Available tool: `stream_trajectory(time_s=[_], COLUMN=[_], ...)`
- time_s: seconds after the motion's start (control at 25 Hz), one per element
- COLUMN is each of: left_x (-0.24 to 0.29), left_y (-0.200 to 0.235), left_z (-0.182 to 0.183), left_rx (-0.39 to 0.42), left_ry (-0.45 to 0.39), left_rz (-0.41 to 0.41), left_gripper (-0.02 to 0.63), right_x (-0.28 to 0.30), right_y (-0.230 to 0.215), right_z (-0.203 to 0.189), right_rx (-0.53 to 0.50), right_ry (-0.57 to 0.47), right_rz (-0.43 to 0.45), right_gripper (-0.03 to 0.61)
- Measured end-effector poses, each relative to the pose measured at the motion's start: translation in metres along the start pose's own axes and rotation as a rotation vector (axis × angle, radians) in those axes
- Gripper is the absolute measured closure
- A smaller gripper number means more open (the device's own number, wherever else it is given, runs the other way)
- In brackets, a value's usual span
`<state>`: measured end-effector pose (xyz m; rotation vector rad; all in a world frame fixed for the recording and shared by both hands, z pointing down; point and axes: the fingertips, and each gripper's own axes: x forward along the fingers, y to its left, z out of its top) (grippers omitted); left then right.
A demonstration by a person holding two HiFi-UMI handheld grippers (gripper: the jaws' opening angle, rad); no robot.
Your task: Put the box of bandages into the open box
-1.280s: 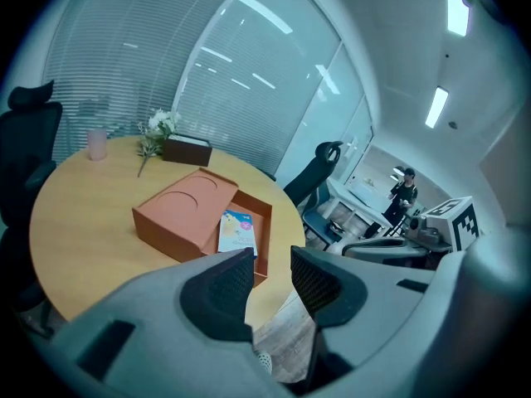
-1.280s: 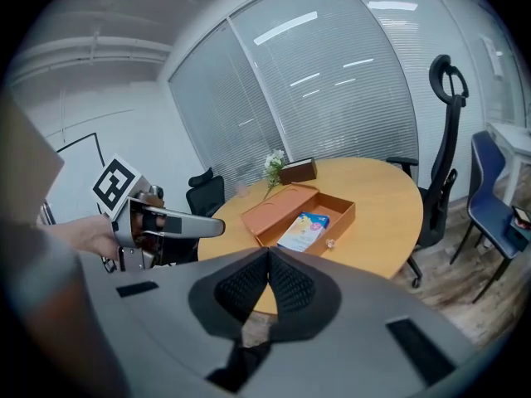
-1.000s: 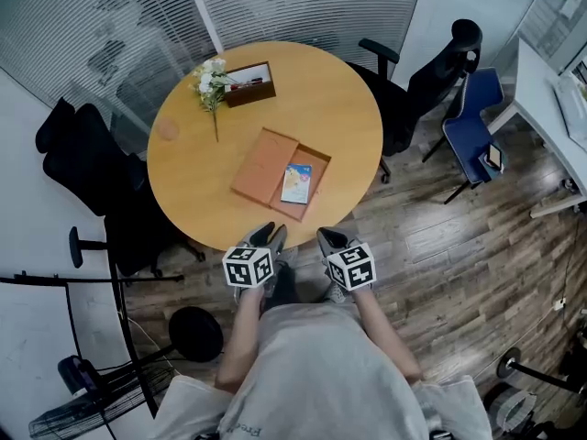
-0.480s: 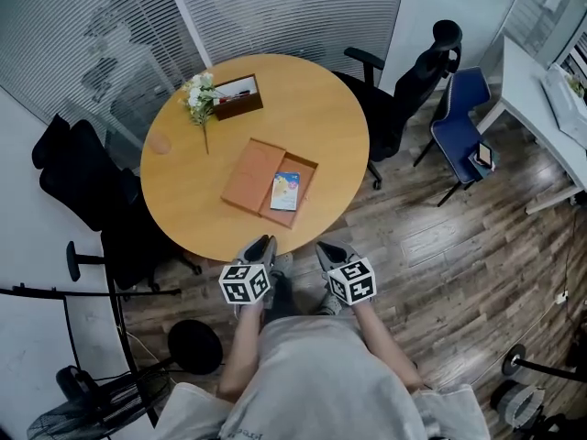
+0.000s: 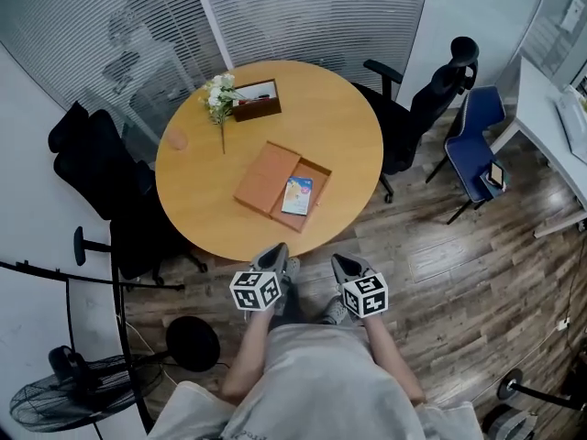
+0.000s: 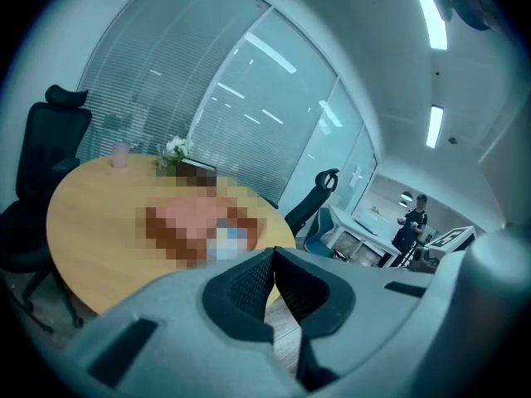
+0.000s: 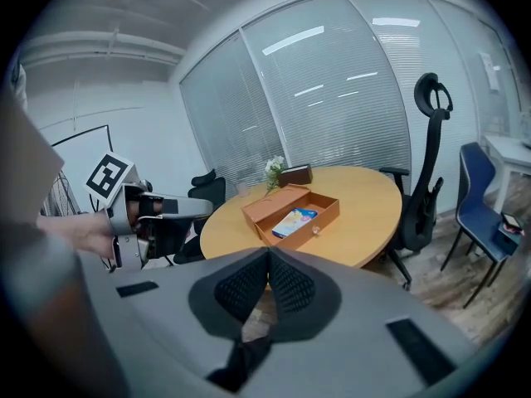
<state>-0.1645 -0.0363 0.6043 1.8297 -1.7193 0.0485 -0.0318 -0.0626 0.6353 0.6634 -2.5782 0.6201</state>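
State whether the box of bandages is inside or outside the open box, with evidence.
Inside. The box of bandages lies flat within the walls of the open box, beside its laid-open lid.

A small office meeting room with a round table, seen from above.

The round wooden table [image 5: 339, 126] stands on a floor of dark wood planks [image 5: 459, 282], close to a glass wall with closed blinds [image 5: 312, 7]. A black office chair [image 5: 92, 168] stands at the left side of the table and another black chair with a headrest [image 5: 431, 94] at the right side. A blue chair [image 5: 477, 140] is just beside a white desk [image 5: 548, 149] at the right edge. A standing fan [image 5: 69, 401] is in the lower left corner. Long light strips [image 6: 432, 11] shine on the white ceiling.
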Motion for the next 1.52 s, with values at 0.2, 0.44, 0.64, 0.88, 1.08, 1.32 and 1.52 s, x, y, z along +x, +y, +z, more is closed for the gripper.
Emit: stream_trajectory(time_s=[0.2, 0.44, 0.64, 0.88, 1.08, 1.32, 1.52], left_x=[-0.008, -0.009, -0.008, -0.003, -0.001, 0.000, 0.004], left_y=[0.001, 0.000, -0.002, -0.007, -0.010, -0.009, -0.010], left_z=[0.004, 0.002, 0.000, -0.001, -0.005, -0.006, -0.009], left_rx=[0.035, 0.070, 0.090, 0.088, 0.090, 0.089, 0.087], left_ry=[-0.023, -0.028, -0.013, -0.016, -0.001, -0.002, 0.010], left_rz=[0.013, 0.047, 0.058, 0.059, 0.061, 0.068, 0.072], left_gripper=[0.603, 0.603, 0.603, 0.603, 0.603, 0.603, 0.603], right_x=[0.005, 0.001, -0.003, -0.008, -0.012, -0.013, -0.013], right_y=[0.006, 0.003, 0.002, -0.007, -0.009, -0.010, -0.014], right_z=[0.002, 0.004, 0.005, 0.001, 0.001, 0.001, 0.004], right_rx=[-0.006, -0.006, -0.010, -0.003, -0.003, -0.005, -0.007], right_ry=[-0.002, -0.013, -0.021, -0.022, -0.022, -0.025, -0.027], right_rz=[0.018, 0.035, 0.041, 0.034, 0.035, 0.038, 0.041], right_gripper=[0.581, 0.583, 0.583, 0.583, 0.583, 0.581, 0.583])
